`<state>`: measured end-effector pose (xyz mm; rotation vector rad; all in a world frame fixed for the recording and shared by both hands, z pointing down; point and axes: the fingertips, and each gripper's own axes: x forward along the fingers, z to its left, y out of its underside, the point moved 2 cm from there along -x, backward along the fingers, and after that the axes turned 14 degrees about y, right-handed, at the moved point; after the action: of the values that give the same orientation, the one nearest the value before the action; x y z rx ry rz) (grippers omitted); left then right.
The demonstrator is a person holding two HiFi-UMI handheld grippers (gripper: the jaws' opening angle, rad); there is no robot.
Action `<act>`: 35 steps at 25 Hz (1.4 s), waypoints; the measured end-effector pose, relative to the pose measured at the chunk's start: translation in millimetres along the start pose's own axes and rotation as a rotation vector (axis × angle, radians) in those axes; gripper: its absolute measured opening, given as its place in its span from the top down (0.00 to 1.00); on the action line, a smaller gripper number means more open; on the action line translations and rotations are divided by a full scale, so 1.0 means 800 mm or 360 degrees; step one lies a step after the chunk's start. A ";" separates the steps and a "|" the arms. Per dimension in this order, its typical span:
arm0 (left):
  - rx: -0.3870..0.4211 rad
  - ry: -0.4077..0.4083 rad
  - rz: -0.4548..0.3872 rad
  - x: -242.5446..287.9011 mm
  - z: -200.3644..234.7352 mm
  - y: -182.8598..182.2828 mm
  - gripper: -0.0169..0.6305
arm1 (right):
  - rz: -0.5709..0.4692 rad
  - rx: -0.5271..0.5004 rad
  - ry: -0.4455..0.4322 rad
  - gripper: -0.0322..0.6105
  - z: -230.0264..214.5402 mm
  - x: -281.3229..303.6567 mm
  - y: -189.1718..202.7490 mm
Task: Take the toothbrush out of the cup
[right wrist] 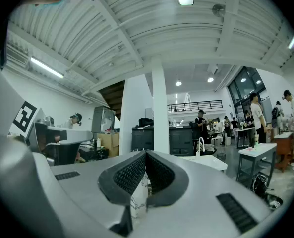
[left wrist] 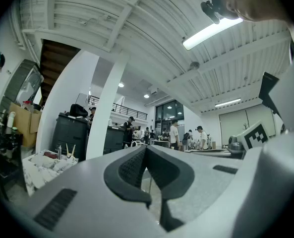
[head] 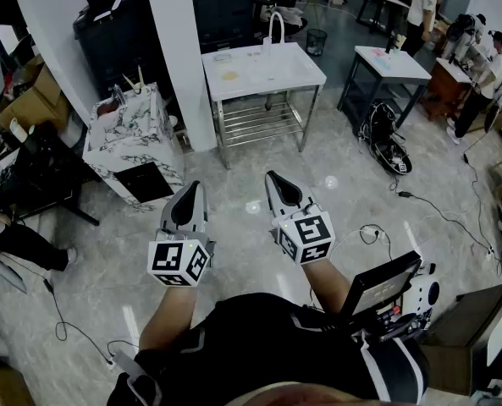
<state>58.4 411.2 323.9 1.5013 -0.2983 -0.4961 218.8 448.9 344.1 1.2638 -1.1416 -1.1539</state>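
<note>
I cannot make out a toothbrush or a cup for certain. Two pale sticks [head: 135,79] stand up at the far end of a marble-patterned counter [head: 130,138], and they show as pale sticks [left wrist: 70,151] in the left gripper view; they are too small to name. My left gripper [head: 193,189] is held level over the floor, well short of the counter, with its jaws shut and nothing between them [left wrist: 147,148]. Beside it, my right gripper [head: 272,176] points toward a white table [head: 259,79], also shut and holding nothing [right wrist: 146,153].
A white pillar [head: 183,57] stands between the counter and the table. A white hoop-shaped faucet [head: 276,25] rises from the table. A black bag [head: 386,142] and cables lie on the floor at right. Several people work at tables at the back right. A screen [head: 386,282] sits near my right arm.
</note>
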 end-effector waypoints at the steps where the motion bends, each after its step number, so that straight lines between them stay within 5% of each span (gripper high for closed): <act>1: -0.0002 0.0002 -0.0004 -0.001 0.001 0.000 0.97 | 0.0000 -0.0003 0.0000 0.92 0.002 0.000 0.000; 16: -0.0024 0.0069 -0.0009 -0.001 0.000 -0.001 0.97 | 0.0007 0.0015 0.0034 0.92 0.008 -0.007 0.001; 35: -0.0054 0.0193 -0.0006 -0.062 0.062 -0.007 0.97 | -0.0022 -0.0017 0.0064 0.91 0.110 0.008 -0.003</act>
<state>-9.3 392.2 327.1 1.4924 -0.1910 -0.4094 131.9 435.3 341.0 1.2829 -1.0973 -1.1383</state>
